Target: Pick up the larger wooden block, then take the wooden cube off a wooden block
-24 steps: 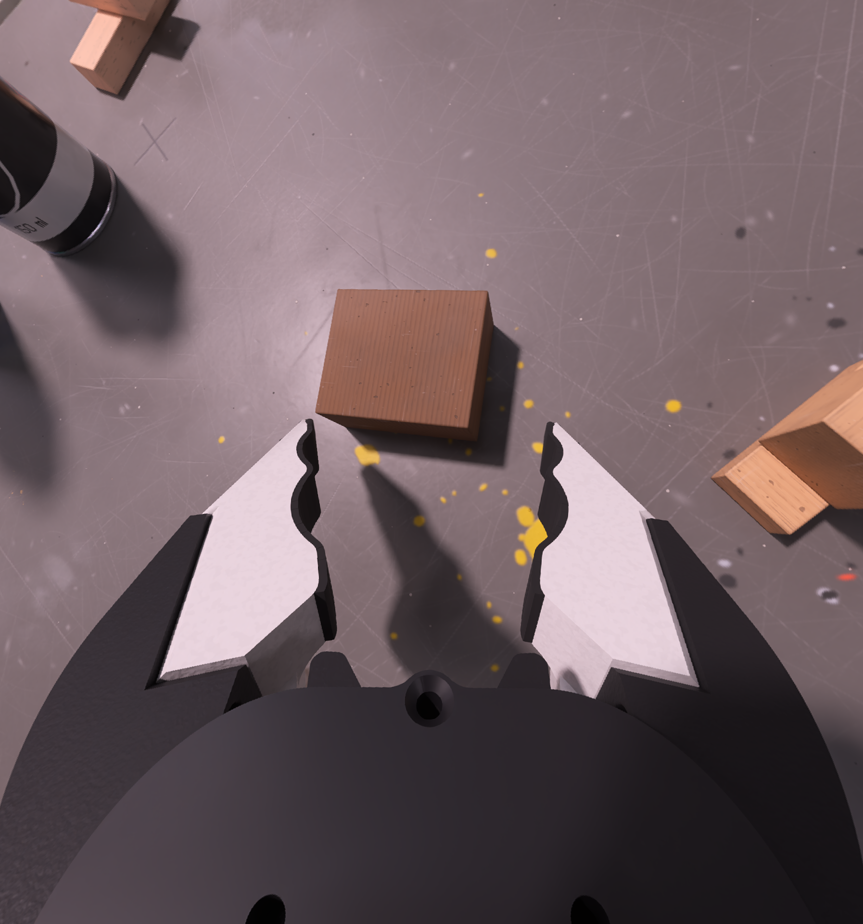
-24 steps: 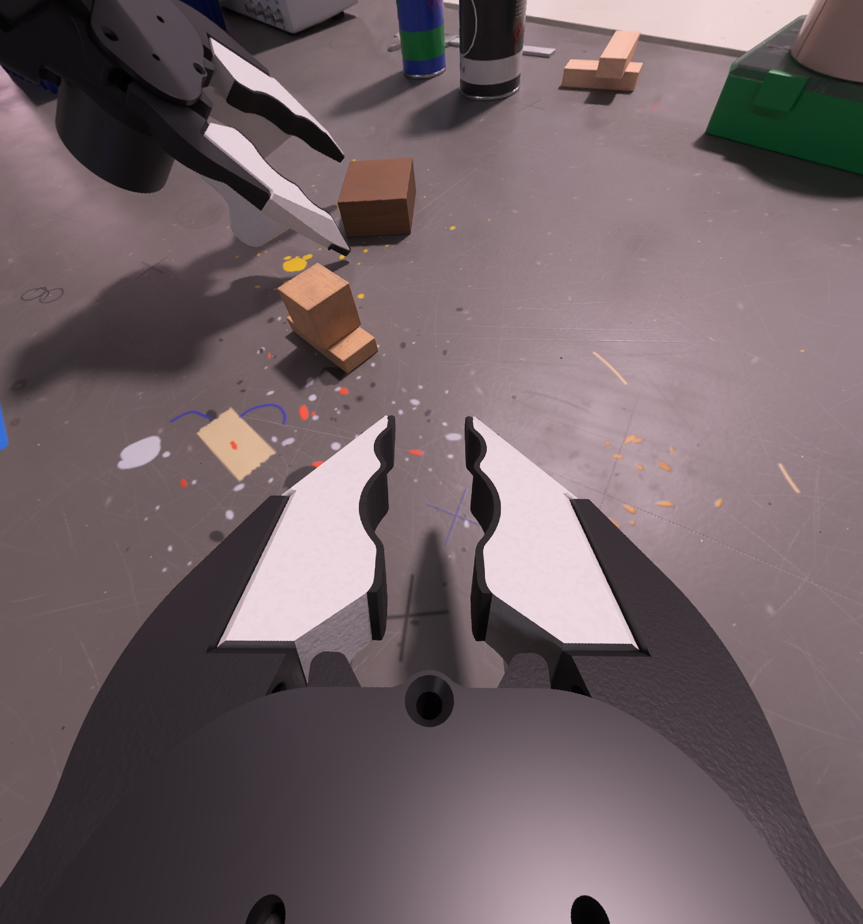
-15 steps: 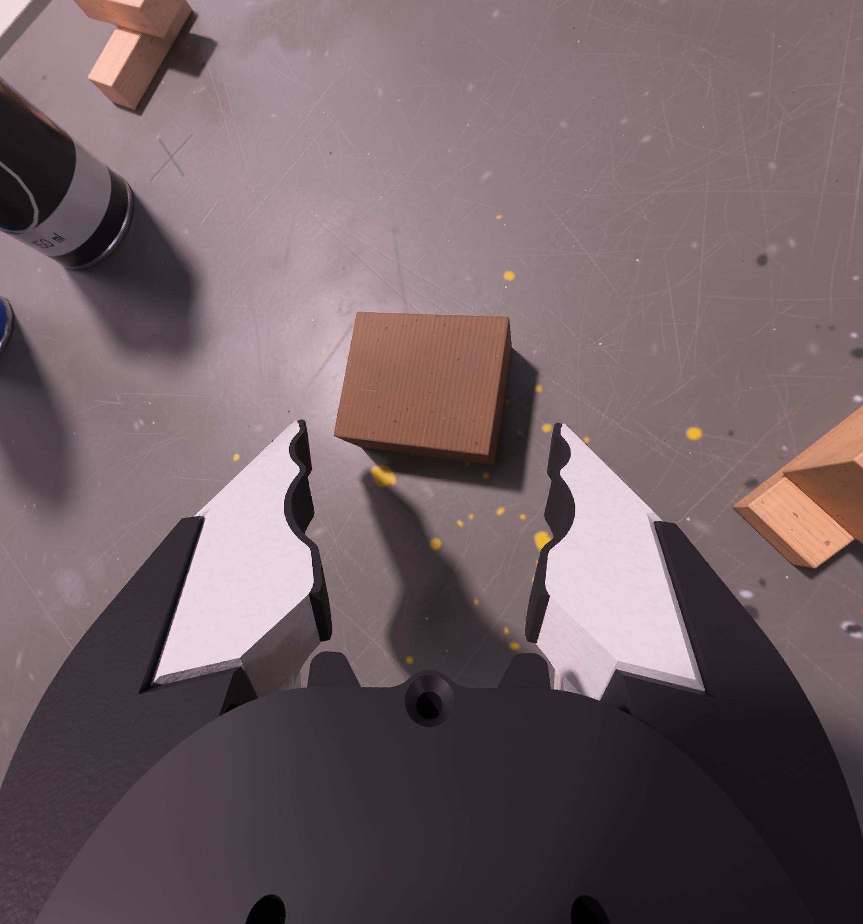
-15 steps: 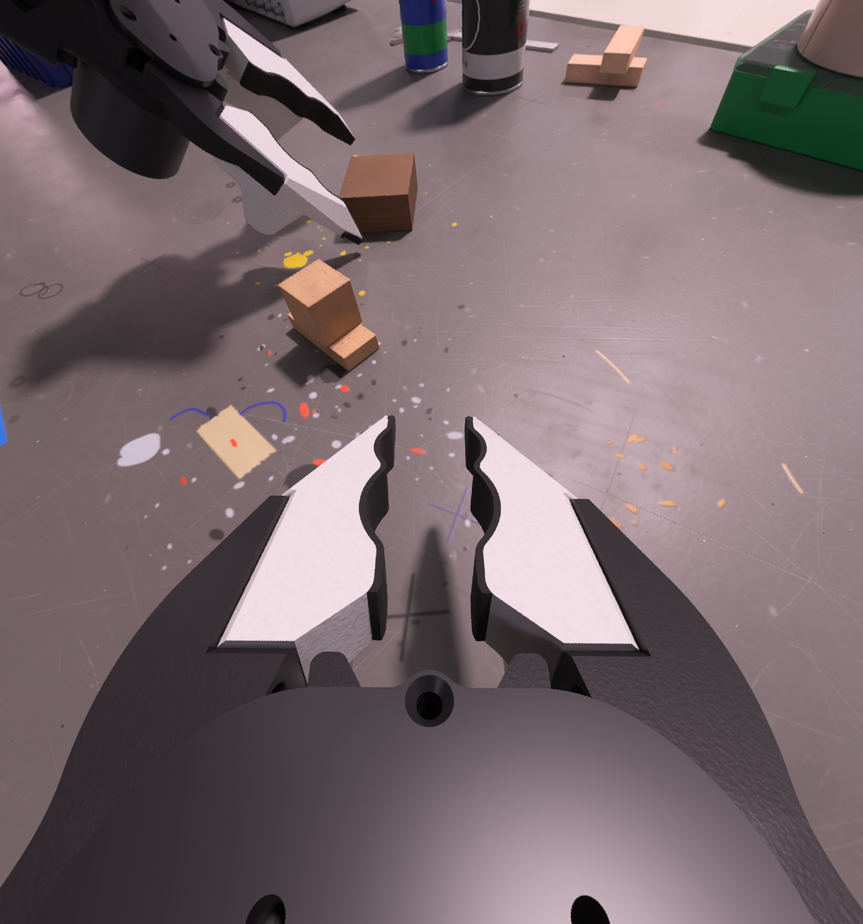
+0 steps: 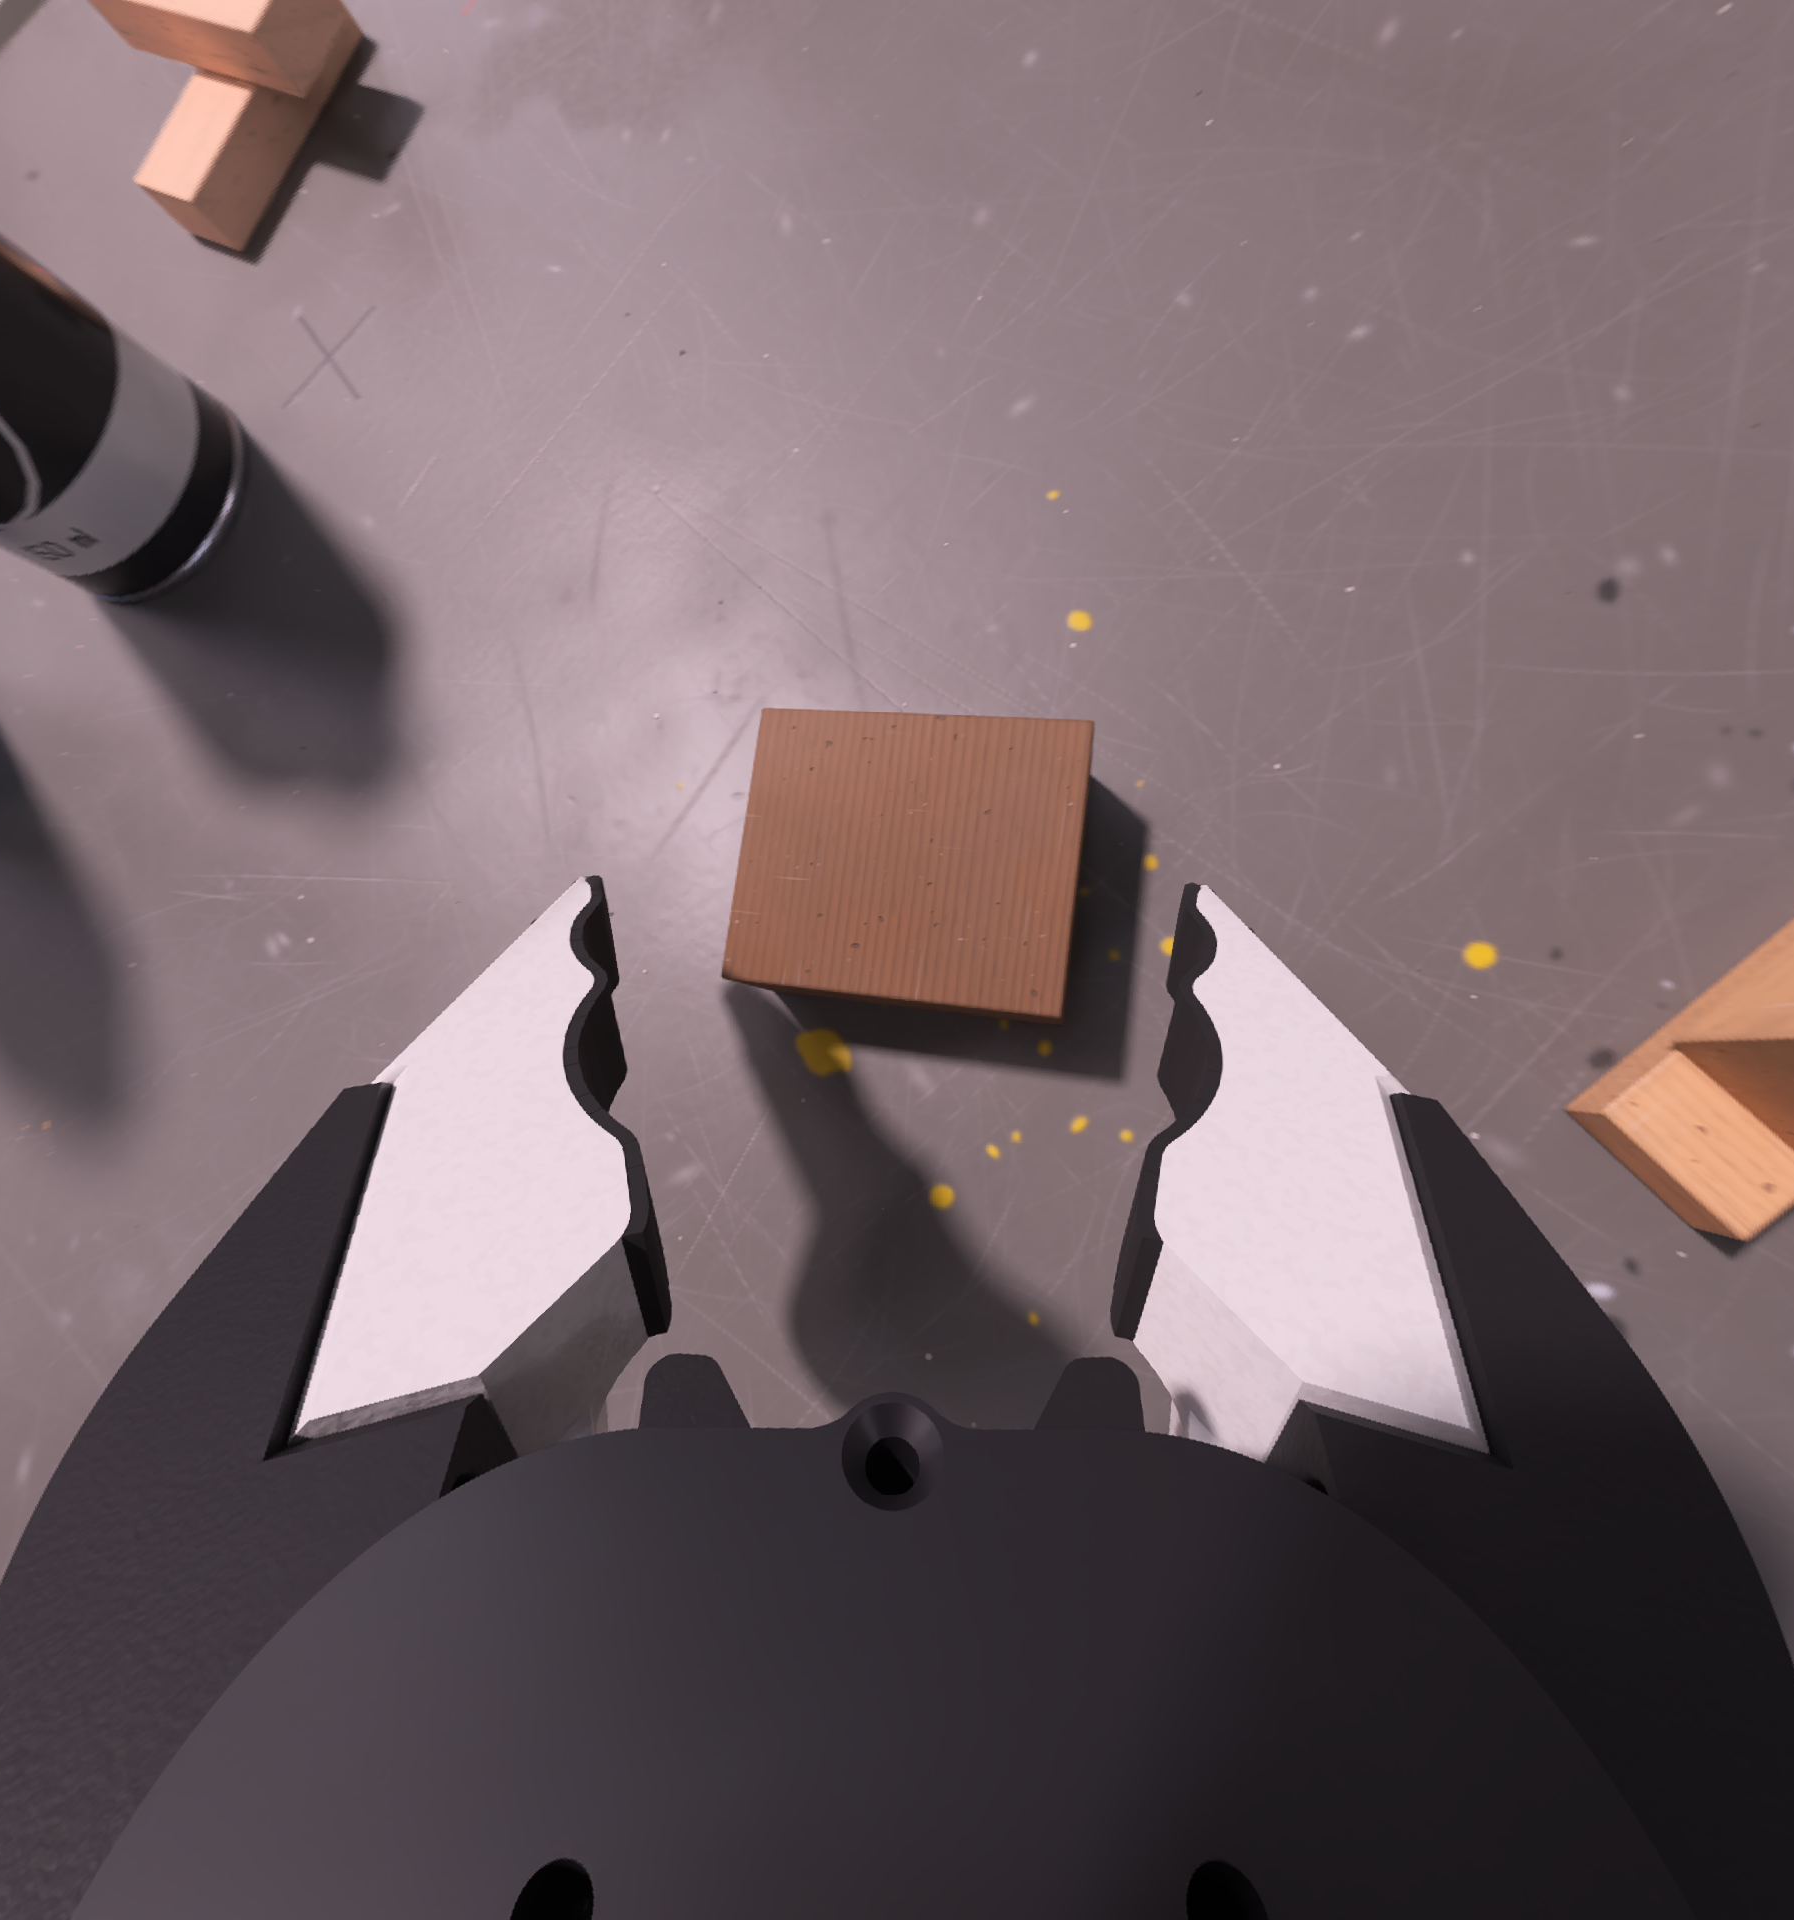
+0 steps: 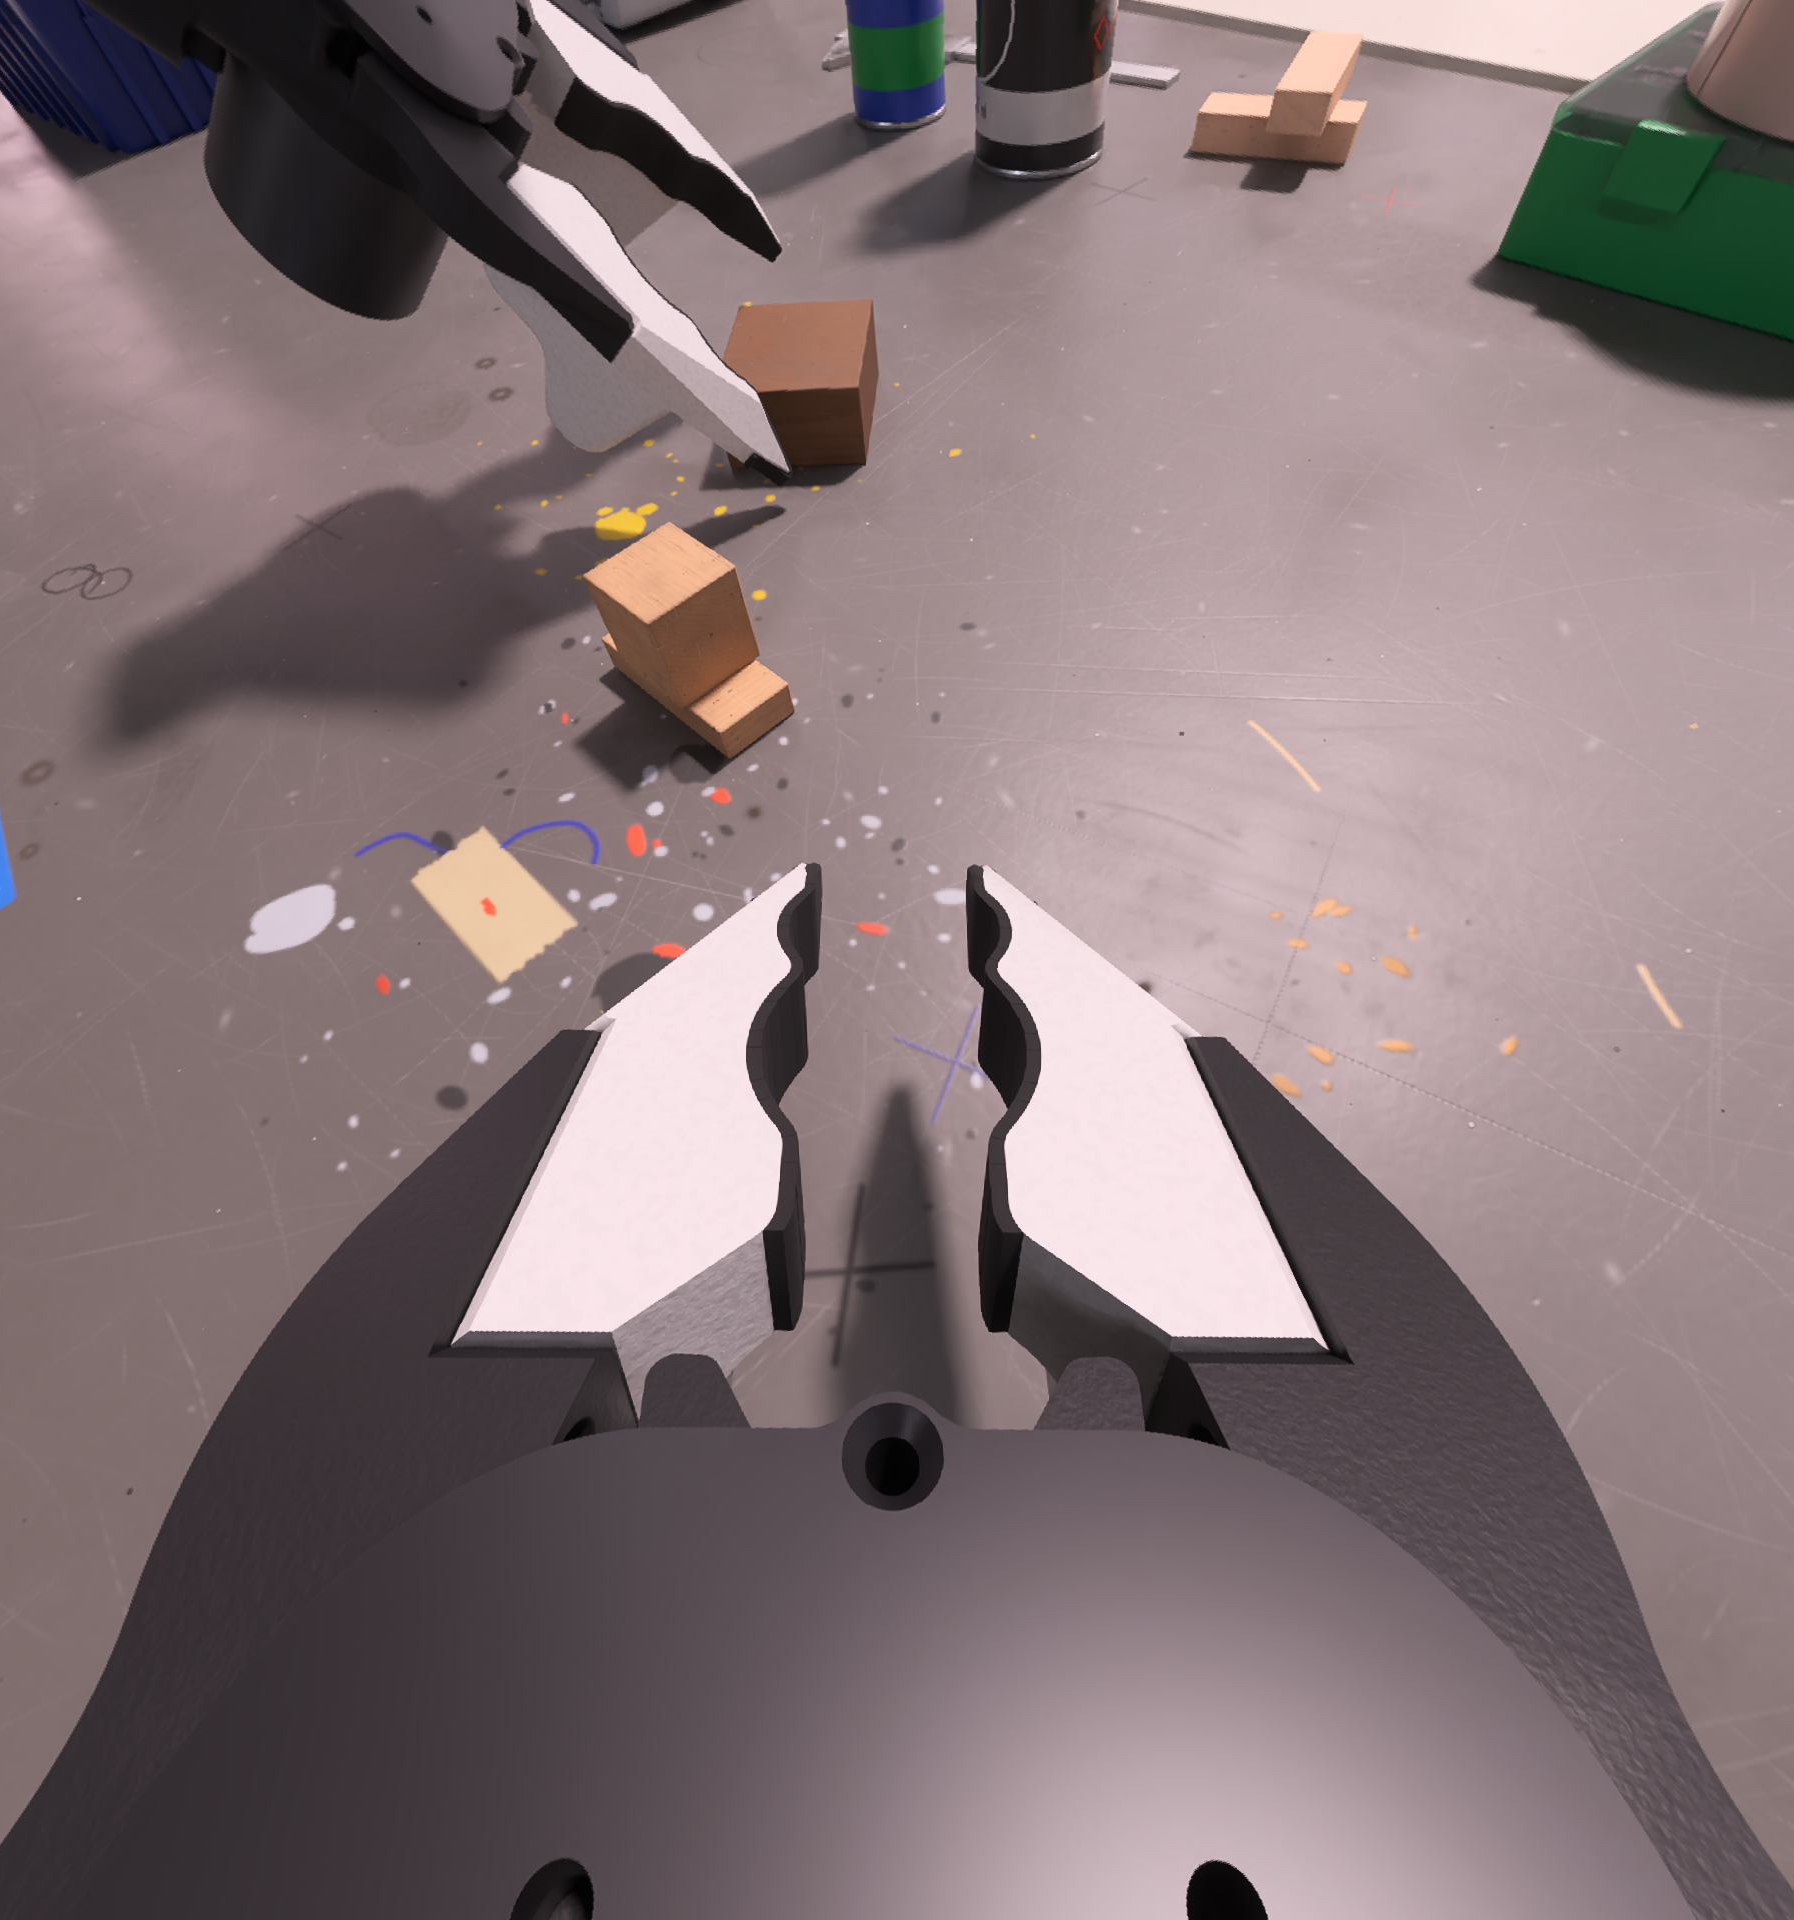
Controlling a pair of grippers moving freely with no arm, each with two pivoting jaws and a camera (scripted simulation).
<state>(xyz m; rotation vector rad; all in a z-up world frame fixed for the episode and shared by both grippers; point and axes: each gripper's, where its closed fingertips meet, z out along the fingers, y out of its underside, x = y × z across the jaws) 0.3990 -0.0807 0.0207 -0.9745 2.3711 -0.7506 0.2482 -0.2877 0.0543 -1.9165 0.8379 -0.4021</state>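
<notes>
A dark brown wooden block (image 5: 908, 862) stands on the grey table; it also shows in the right wrist view (image 6: 820, 379). My left gripper (image 5: 893, 885) is open and empty, tilted down over it, with its fingertips on either side of the block's near part and not touching it. It also shows in the right wrist view (image 6: 768, 353). A light wooden cube (image 6: 675, 613) rests on a flat wooden block (image 6: 742, 707), to the right in the left wrist view (image 5: 1786, 1049). My right gripper (image 6: 893, 878) is slightly open and empty, low over the table and short of the cube.
A black and white can (image 6: 1038, 83) and a blue and green can (image 6: 893, 62) stand at the back. Two crossed pale wood blocks (image 6: 1277, 104) lie beside them. A green object (image 6: 1693, 208) sits at back right. Paint specks and a tan patch (image 6: 493, 904) mark the table.
My left gripper has moved forward and down, so the brown block now sits between its fingertips. The right gripper has not moved.
</notes>
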